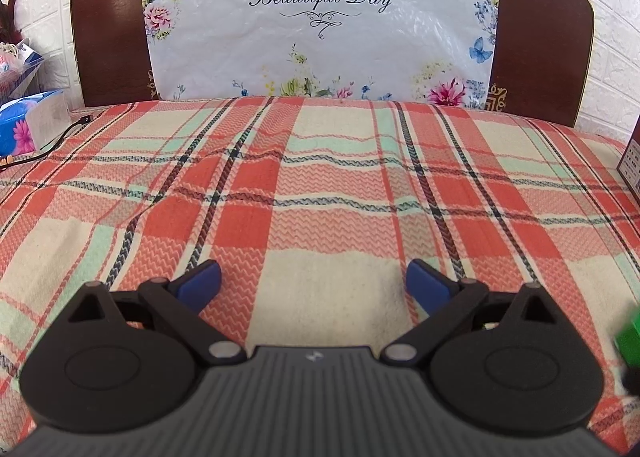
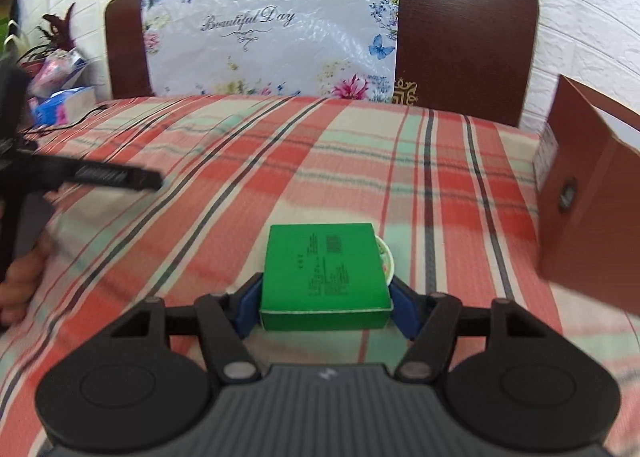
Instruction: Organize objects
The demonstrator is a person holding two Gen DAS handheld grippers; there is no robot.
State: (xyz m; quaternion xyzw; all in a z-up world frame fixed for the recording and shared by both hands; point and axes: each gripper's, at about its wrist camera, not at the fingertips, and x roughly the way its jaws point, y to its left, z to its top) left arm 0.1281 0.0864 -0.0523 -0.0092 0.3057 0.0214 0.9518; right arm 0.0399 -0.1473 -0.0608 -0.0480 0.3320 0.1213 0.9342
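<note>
My right gripper [image 2: 326,307] is shut on a flat green box [image 2: 324,277] with black print on top, held above the plaid bedspread [image 2: 280,161]. A small white cup rim [image 2: 386,257] peeks out behind the box's right edge. A brown cardboard box [image 2: 588,201] stands open at the right. My left gripper [image 1: 314,285] is open and empty, low over the bedspread [image 1: 320,185]; the green box shows as a blur at the right edge of its view [image 1: 630,331]. The left gripper's body also shows at the left of the right wrist view [image 2: 100,177].
A dark wooden headboard [image 1: 108,41] with a floral plastic sheet [image 1: 320,25] stands behind the bed. A tissue pack [image 1: 28,121], a black cable [image 1: 60,141] and clutter sit at the far left. White brick wall behind.
</note>
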